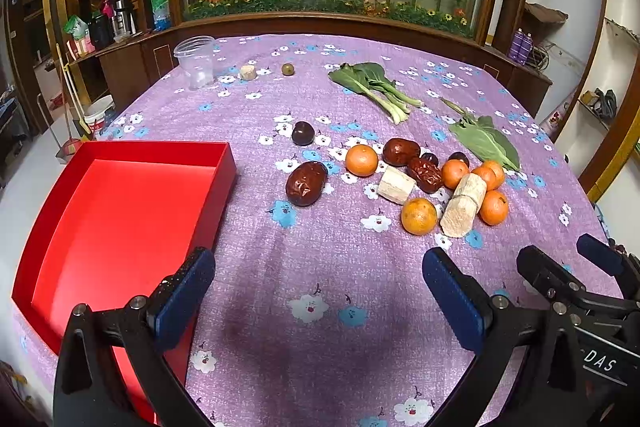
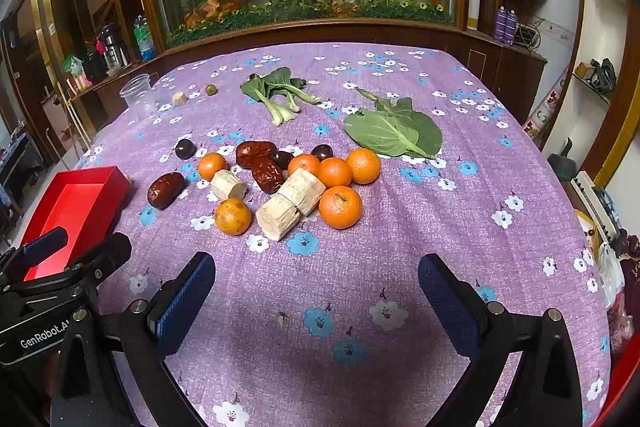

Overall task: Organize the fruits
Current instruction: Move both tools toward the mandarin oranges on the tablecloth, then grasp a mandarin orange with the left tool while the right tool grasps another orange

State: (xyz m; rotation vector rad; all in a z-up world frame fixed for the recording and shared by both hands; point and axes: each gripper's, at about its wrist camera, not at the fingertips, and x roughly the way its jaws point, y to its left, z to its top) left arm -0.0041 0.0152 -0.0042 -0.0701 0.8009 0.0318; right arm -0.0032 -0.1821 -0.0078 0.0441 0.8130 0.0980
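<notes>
Sitting at the far left of the purple flowered tablecloth (image 1: 320, 267) is a red box (image 1: 120, 207) with nothing in it. Its long side runs from near to far. The left gripper (image 1: 318, 291) hangs low over the cloth beside the box, its jaws wide apart and holding nothing.

Next comes a wrinkly red date (image 1: 306, 183) lying alone, its long way tilted up toward the right. A small dark round fruit (image 1: 303, 133) sits just behind it.

Then comes the pile of fruit: little oranges (image 2: 340, 207), two more dates (image 2: 256, 153) touching each other, dark round fruits, and pale cut stalk pieces (image 2: 290, 205) lying end to end, slanting from near left to far right.

Behind the pile lie leafy greens (image 2: 394, 133). The right gripper (image 2: 316, 293) hangs in front of the pile, its jaws wide apart too, with only cloth between them.
</notes>
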